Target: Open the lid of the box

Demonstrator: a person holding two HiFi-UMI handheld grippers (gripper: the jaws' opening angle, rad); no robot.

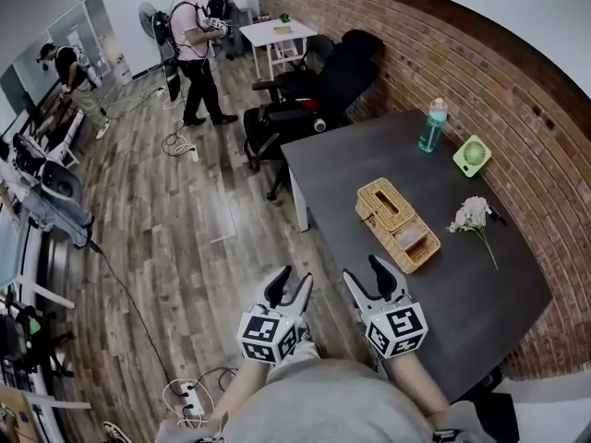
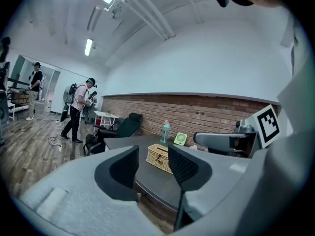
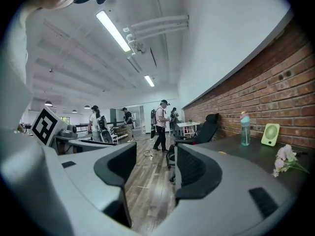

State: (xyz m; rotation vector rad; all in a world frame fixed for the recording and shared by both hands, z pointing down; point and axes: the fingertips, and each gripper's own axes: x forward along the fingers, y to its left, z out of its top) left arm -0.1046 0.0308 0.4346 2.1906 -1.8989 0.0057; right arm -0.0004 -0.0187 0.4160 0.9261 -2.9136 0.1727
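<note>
A woven wicker box [image 1: 397, 222] lies in the middle of the dark table [image 1: 369, 160], its lid down. In the left gripper view the wicker box [image 2: 159, 157] shows between the jaws, well ahead. My left gripper [image 1: 289, 286] hangs over the floor left of the table's near corner, open and empty; in its own view the left gripper [image 2: 153, 166] has nothing between its fingers. My right gripper [image 1: 367, 275] is over the table's near edge, short of the box, open and empty. The right gripper [image 3: 155, 166] looks past the table toward the room.
On the table stand a teal bottle [image 1: 431, 125], a small green fan [image 1: 471, 155] and a white flower sprig [image 1: 473, 218] by the brick wall. Black office chairs [image 1: 309, 95] stand at the table's far end. Two people [image 1: 196, 49] work farther off. A power strip [image 1: 189, 399] lies on the floor.
</note>
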